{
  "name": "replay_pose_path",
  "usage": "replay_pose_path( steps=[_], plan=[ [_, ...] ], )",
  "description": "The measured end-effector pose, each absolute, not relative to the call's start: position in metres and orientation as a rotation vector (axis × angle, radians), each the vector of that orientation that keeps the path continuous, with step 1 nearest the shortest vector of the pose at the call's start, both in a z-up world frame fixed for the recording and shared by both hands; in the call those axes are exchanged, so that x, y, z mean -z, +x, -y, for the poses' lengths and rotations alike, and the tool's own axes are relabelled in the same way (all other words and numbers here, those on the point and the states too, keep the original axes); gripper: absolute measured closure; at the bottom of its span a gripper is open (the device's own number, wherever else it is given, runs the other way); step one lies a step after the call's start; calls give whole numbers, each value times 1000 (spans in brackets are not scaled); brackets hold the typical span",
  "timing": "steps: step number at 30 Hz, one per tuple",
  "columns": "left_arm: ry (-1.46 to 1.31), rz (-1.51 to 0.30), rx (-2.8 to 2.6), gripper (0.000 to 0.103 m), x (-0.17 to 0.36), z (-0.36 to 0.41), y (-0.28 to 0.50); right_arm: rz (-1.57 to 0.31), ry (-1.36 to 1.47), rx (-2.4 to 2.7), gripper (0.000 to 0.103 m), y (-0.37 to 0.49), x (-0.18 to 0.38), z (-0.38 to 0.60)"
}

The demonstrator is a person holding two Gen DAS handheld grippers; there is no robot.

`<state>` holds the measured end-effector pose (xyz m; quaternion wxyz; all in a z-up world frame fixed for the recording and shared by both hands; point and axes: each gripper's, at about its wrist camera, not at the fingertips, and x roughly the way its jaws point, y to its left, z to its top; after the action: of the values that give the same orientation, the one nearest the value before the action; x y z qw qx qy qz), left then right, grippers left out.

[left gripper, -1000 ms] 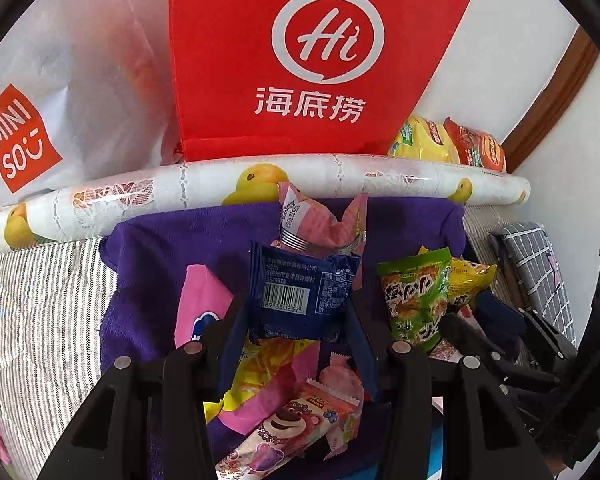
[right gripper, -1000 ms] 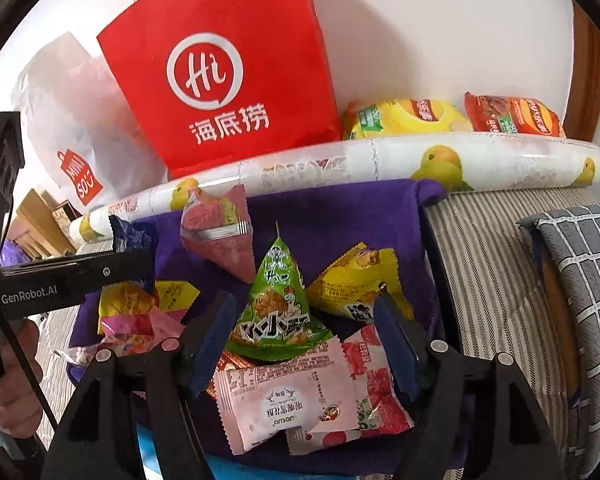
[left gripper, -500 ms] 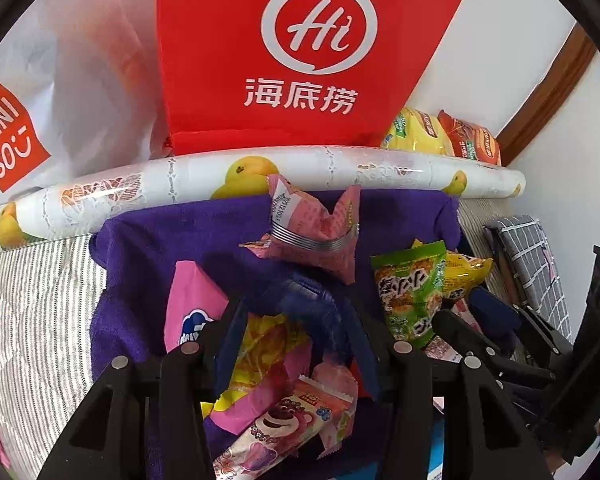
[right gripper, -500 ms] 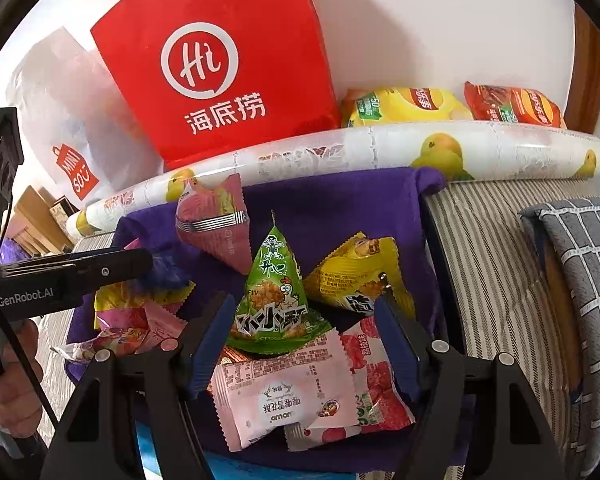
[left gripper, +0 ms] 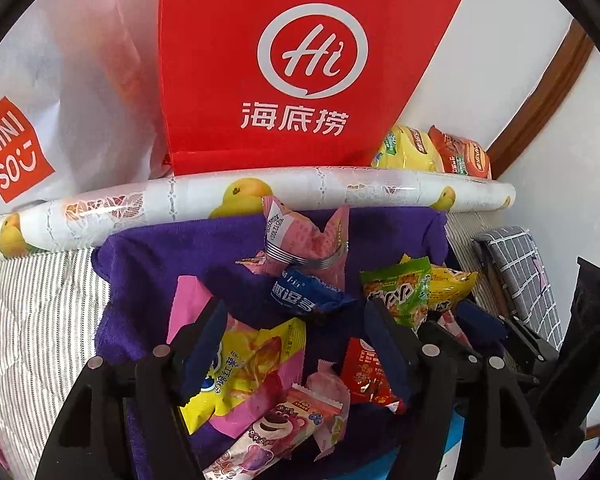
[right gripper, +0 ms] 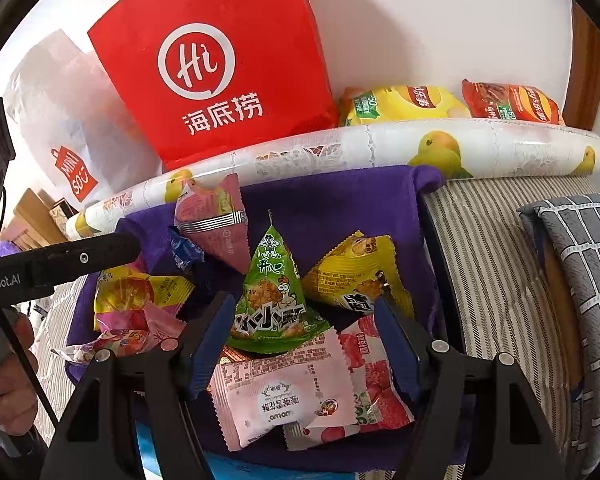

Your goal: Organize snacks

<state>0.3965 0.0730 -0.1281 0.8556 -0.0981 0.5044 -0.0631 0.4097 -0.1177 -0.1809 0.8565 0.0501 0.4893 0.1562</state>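
A red Haidilao paper bag [left gripper: 300, 60] stands against the white wall, with a white Miniso bag [left gripper: 40, 120] beside it. In front of both lies a long roll printed with yellow fruit [left gripper: 260, 196], and behind the roll's far end sit a yellow chip bag [right gripper: 400, 104] and a red chip bag [right gripper: 512, 102]. A purple towel [right gripper: 340, 208] is spread over striped bedding [right gripper: 492, 248], and a grey checked cushion [right gripper: 580, 272] lies at the edge of it.

The snacks are scattered on the towel. A pink packet with a silver band [left gripper: 304, 236] leans near the roll. A blue snack packet [left gripper: 300, 292] lies on the towel just ahead of the left tool [left gripper: 296, 320], whose jaws are opening, spread apart with nothing pinched between them. Below it lie a yellow-and-pink jujube packet [left gripper: 252, 360], a small red sachet [left gripper: 364, 372] and a pink bear-print candy bar [left gripper: 276, 424].

The right tool [right gripper: 304, 312] has its jaws spread, touching nothing. A green triangular packet [right gripper: 276, 292] sits between them, with a yellow packet [right gripper: 352, 272] beside it and a pale pink wrapper [right gripper: 284, 396] in front. A hand [right gripper: 8, 392] grips the left tool's handle.
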Motion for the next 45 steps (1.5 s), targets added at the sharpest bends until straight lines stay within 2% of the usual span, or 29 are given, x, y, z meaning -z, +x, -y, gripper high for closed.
replay_pose_path(
  steps=[4,13,20,23,29,38,41,45],
  plan=[
    [-183,-1043,131,34,122,-69,393,-1022,122,-325,28,410,180,121],
    [-198,-1020,147,33,102,-73,386,-973,177,-291,28,401,155,130],
    [-174,-946,131,18,68,-73,369,-949,137,-291,27,370,116,131],
    [-176,-950,131,18,59,-71,364,-926,174,-313,15,354,94,135],
    [-137,-915,130,16,35,-57,345,-847,143,-239,7,313,49,145],
    [-181,-911,150,15,24,-42,269,-830,88,-199,7,243,10,154],
    [-199,-920,154,15,26,-39,238,-789,63,-199,0,214,1,153],
    [-206,-894,150,15,21,-36,191,-746,87,-223,0,175,-6,155]
  ],
)
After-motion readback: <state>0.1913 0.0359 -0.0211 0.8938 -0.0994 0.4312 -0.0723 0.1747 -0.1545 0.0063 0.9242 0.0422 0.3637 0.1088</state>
